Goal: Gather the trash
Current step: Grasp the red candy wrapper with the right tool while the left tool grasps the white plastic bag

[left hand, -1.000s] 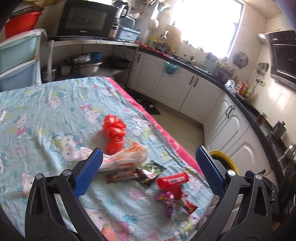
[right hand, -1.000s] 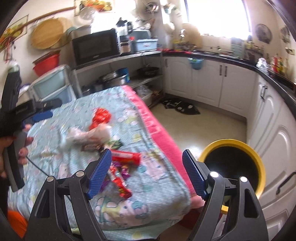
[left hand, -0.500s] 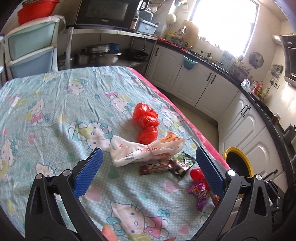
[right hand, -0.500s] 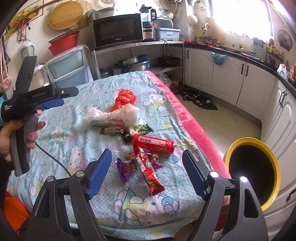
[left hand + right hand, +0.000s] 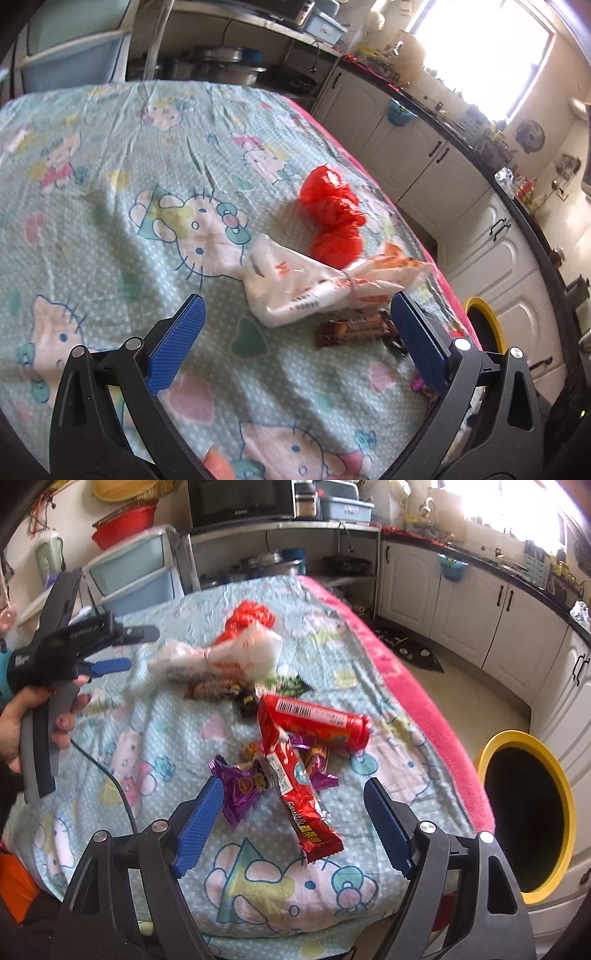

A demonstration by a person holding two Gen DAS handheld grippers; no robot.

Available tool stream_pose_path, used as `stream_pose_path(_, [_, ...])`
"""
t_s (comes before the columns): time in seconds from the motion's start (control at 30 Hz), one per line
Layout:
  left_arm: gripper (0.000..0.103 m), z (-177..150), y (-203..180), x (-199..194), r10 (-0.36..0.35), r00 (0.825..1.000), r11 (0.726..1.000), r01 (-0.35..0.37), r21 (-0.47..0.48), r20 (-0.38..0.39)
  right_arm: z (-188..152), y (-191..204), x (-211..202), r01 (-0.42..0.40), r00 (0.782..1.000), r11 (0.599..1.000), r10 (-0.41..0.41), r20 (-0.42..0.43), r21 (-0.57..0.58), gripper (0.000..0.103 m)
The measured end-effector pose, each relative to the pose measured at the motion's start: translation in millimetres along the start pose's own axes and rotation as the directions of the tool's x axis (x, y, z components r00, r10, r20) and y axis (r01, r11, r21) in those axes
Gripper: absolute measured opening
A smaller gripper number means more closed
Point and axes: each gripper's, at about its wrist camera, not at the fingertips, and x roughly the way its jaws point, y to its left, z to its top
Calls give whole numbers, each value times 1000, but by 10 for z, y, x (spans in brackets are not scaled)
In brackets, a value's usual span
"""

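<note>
Trash lies on the Hello Kitty tablecloth (image 5: 110, 206). A knotted white plastic bag (image 5: 317, 284) and a crumpled red bag (image 5: 332, 218) sit just ahead of my open, empty left gripper (image 5: 295, 332), with a brown snack bar (image 5: 351, 328) beside its right finger. In the right wrist view my open, empty right gripper (image 5: 295, 816) hovers over a long red wrapper (image 5: 299, 790), a purple wrapper (image 5: 240, 786) and a red tube (image 5: 317, 720). The white bag (image 5: 221, 657) and the left gripper (image 5: 96, 650) show further back.
A yellow-rimmed black bin (image 5: 524, 812) stands on the floor right of the table's pink edge (image 5: 417, 694); it also shows in the left wrist view (image 5: 484, 325). White cabinets (image 5: 472, 602) line the wall. Shelves with a microwave (image 5: 240, 498) and plastic drawers (image 5: 129, 572) stand behind the table.
My left gripper has moved forward and down toward the white bag. My right gripper has moved closer over the red and purple wrappers. Both stay open.
</note>
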Motion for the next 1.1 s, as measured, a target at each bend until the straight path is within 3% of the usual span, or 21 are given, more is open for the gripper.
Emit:
stream_pose_path(0.17, [92,43,66,242,-27,999,999,26,-28,-32,-78,-31,185,17,999,1000,-17,-44,3,75])
stream_pose_path(0.3, [92,56,99,368,-50,998,997,47,-57,-49,-135,-70,274,22,997,1000,-21,-72,9,65])
stream_pose_path(0.47, [63,43,167,447,-45,997,996,40,-83,-60,-186,-87,344,18,995,1000,-18,-94,-4,47])
stream_pose_path(0.53, [58,43,184,435,-59,997,994,54,-92,-58,-182,-98,346,17,996,1000,-17,-92,-7,35])
stream_pose_path(0.6, [52,44,183,426,-57,997,995,52,-87,-59,-171,-102,334,15,996,1000,-17,-91,-13,29])
stream_pose_path(0.63, [49,46,187,414,-57,997,995,52,-86,-56,-167,-105,325,14,996,1000,-16,-90,-19,19])
stream_pose_path(0.83, [41,71,205,344,-64,997,995,60,-76,-48,-138,-86,256,5,996,999,-7,-84,-33,17])
stream_pose_path(1.1, [40,126,189,98,-83,996,995,83,-55,-12,-110,-85,50,-7,999,1000,6,-44,-7,17])
